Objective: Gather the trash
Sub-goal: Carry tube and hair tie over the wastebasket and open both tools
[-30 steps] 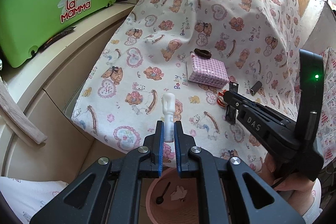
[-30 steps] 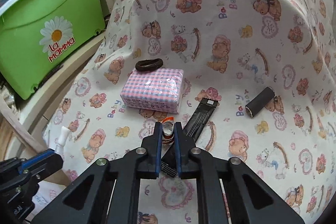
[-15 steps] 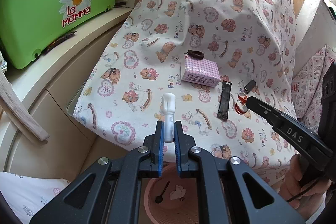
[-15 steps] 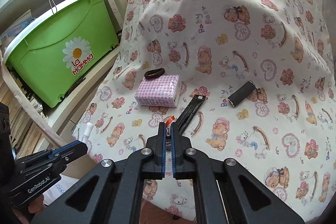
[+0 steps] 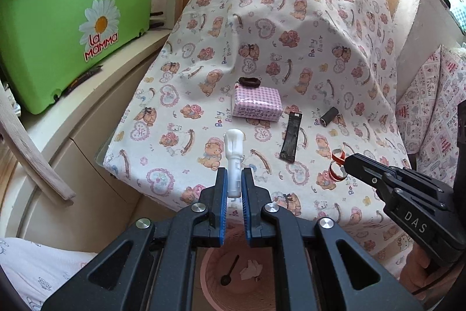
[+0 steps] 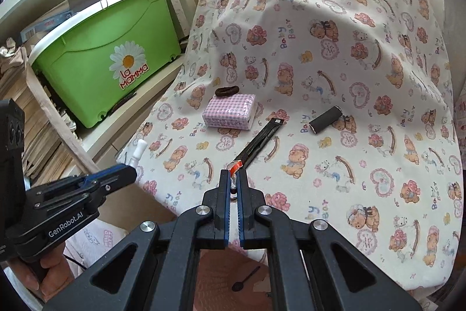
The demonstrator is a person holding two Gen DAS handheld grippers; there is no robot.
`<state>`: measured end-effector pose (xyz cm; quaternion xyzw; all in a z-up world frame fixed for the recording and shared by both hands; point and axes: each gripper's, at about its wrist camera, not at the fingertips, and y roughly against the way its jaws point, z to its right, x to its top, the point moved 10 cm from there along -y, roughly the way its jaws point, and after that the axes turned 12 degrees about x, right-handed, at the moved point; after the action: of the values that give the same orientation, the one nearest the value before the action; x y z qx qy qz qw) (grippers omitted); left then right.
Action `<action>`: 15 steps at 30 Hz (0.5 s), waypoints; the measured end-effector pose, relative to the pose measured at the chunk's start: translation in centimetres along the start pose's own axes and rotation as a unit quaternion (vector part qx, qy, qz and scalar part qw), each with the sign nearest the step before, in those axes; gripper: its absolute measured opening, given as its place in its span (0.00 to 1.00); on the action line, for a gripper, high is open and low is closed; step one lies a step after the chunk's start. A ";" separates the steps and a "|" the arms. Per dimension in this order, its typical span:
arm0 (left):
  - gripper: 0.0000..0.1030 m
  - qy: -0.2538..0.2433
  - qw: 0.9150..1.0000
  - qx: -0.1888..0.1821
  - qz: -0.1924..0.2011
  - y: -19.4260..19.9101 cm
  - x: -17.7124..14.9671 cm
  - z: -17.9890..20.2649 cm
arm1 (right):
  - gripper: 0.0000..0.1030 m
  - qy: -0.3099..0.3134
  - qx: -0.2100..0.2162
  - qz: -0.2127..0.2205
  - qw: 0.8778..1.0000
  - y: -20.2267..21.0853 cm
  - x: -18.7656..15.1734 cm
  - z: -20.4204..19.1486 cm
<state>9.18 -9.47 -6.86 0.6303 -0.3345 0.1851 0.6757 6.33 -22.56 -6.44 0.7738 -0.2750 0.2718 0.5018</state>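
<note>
My left gripper [image 5: 233, 179] is shut on a white plastic nozzle [image 5: 234, 156], held upright above the pink bin [image 5: 214, 276] in front of the table edge. My right gripper [image 6: 233, 179] is shut on a red and silver wrapper scrap [image 6: 234, 166], also seen in the left wrist view [image 5: 337, 165], near the table's front edge over the bin [image 6: 215, 276]. The bin holds a black spoon [image 5: 230, 271] and crumpled paper [image 5: 250, 270]. On the teddy-bear cloth [image 5: 291, 34] lie a black flat strip [image 5: 290, 140], a black cylinder [image 5: 328, 116], a pink checked tissue pack [image 5: 257, 103] and a dark hair tie [image 5: 249, 81].
A green La Mamma box [image 5: 72, 19] stands on a cream shelf at the left. A wooden slat [image 5: 32, 153] leans at the left. Another patterned cloth [image 5: 431, 121] hangs at the right. The left gripper body [image 6: 58, 212] shows in the right wrist view.
Both grippers have pulled back from the table toward the bin, each still holding its piece. The right gripper lifted the wrapper scrap off the cloth beside the black strip.
</note>
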 end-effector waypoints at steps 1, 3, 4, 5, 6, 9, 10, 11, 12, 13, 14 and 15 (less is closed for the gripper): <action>0.08 -0.007 1.000 0.000 0.004 0.4 -0.1 0.4 | 0.05 0.003 -0.004 -0.001 1.000 0.4 -0.2 -0.2; 0.08 -0.017 1.000 -0.014 -0.002 0.8 -0.4 1.2 | 0.05 0.002 -0.003 -0.003 1.000 1.3 -0.6 -0.7; 0.08 -0.022 1.000 -0.018 -0.007 0.9 -0.6 1.5 | 0.05 0.002 -0.013 -0.012 1.000 1.7 -0.9 -0.9; 0.08 -0.031 0.999 -0.018 -0.012 1.0 -0.9 1.8 | 0.05 0.006 -0.020 -0.019 1.000 2.0 -1.2 -1.2; 0.08 -0.040 0.999 -0.016 -0.017 1.0 -1.2 2.1 | 0.05 0.008 -0.018 -0.024 1.000 2.4 -1.5 -1.6; 0.08 -0.063 0.997 -0.021 -0.040 0.8 -2.3 3.0 | 0.05 0.000 0.006 -0.029 1.000 3.5 -2.4 -3.3; 0.08 -0.068 0.996 -0.027 -0.049 0.8 -2.7 3.2 | 0.05 -0.001 0.010 -0.034 0.999 3.8 -2.7 -3.8; 0.08 -0.070 0.995 -0.034 -0.057 0.8 -3.0 3.5 | 0.05 0.000 0.009 -0.039 0.999 4.0 -3.1 -4.2; 0.08 -0.073 0.994 -0.042 -0.065 0.8 -3.3 3.8 | 0.05 0.002 0.006 -0.042 0.999 4.2 -3.4 -4.5; 0.08 -0.078 0.993 -0.049 -0.072 0.9 -3.6 4.1 | 0.05 0.003 0.005 -0.047 0.999 4.3 -3.7 -4.7; 0.08 -0.085 0.991 -0.059 -0.081 0.9 -4.0 4.6 | 0.05 0.005 0.005 -0.052 0.999 4.3 -4.1 -4.9; 0.08 -0.089 0.989 -0.070 -0.090 1.0 -4.5 5.0 | 0.05 0.009 0.003 -0.060 0.998 4.2 -4.6 -5.0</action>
<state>4.29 -13.40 -9.30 0.6229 -0.3476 0.0424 0.6996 -0.54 -18.74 -5.22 0.7876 -0.2232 0.2491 0.5175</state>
